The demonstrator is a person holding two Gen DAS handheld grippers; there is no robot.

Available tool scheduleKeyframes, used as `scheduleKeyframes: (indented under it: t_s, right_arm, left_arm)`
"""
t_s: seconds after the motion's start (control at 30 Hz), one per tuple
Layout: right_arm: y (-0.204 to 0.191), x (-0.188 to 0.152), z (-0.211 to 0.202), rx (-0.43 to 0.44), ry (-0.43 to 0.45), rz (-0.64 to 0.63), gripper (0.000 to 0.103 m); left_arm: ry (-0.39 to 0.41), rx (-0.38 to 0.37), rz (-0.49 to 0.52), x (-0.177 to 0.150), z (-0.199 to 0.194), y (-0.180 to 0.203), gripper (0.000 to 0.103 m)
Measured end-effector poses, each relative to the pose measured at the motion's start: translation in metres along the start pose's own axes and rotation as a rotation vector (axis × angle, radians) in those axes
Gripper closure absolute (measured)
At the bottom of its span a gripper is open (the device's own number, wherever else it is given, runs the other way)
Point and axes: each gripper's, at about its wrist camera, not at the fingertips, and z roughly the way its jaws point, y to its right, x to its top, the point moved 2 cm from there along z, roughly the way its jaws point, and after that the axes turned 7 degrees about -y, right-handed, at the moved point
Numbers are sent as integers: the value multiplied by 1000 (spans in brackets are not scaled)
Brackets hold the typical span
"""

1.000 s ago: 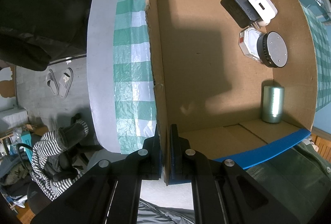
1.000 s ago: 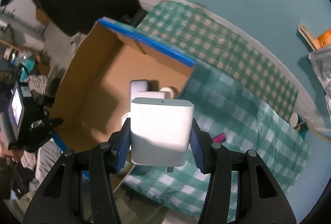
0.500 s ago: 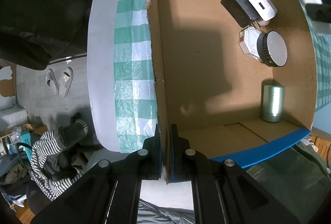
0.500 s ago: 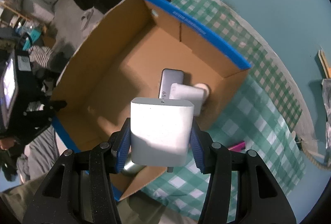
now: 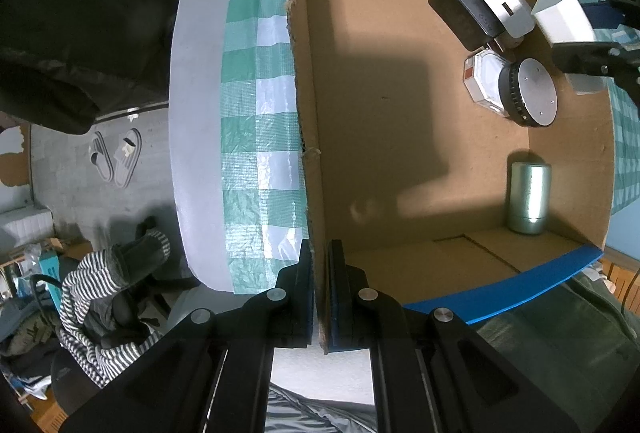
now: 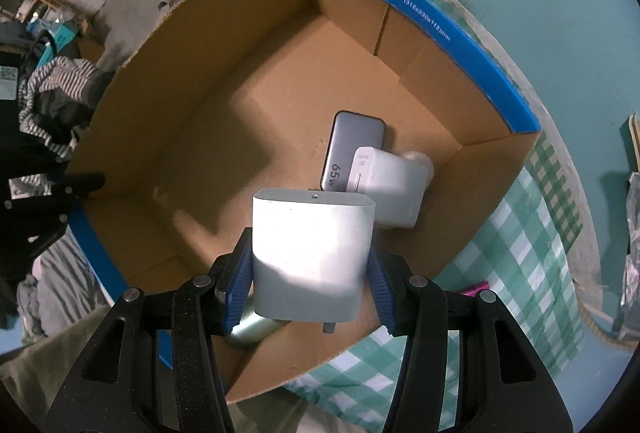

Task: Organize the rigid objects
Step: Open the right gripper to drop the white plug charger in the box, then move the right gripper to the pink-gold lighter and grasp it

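Observation:
My right gripper (image 6: pixel 310 285) is shut on a white power adapter (image 6: pixel 310 253) and holds it above the open cardboard box (image 6: pixel 192 137), over its near right part. It also shows in the left wrist view (image 5: pixel 564 17). My left gripper (image 5: pixel 319 297) is shut on the box's side wall (image 5: pixel 310 153). Inside lie a dark 65W charger (image 5: pixel 464 13), a smaller white charger (image 5: pixel 506 9), a white hexagonal case (image 5: pixel 484 81), a black round puck (image 5: pixel 528 97) and a silver cylinder (image 5: pixel 528 197).
The box stands on a green checked tablecloth (image 5: pixel 256 121) near the table's edge. A pink item (image 6: pixel 478 289) lies on the cloth to the right of the box. Slippers (image 5: pixel 116 157) and striped clothing (image 5: pixel 96 297) lie on the floor below.
My right gripper has carried the white adapter in over the box and lower toward it. The left gripper has kept its hold on the box wall.

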Motion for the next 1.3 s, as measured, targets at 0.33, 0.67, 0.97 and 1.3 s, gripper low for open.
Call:
scheduleKeyframes:
  t_s: [0.33,0.67,0.97,1.3]
  right_arm:
    - [6,-2,-9,25,31,23,51]
    - [24,-11,-25,69,67,103,51]
    - [38,-26,-45,102,117,167,51]
    - [73,-47,-57,113,142,271,51]
  left_arm:
    - [-1,-2,0,-2,2,-1,97]
    - [-4,-2,2,-4,4,2,97]
    - [-6,0,3,-4,4,2,97]
    - [-1,1,8,-4,3,1,97]
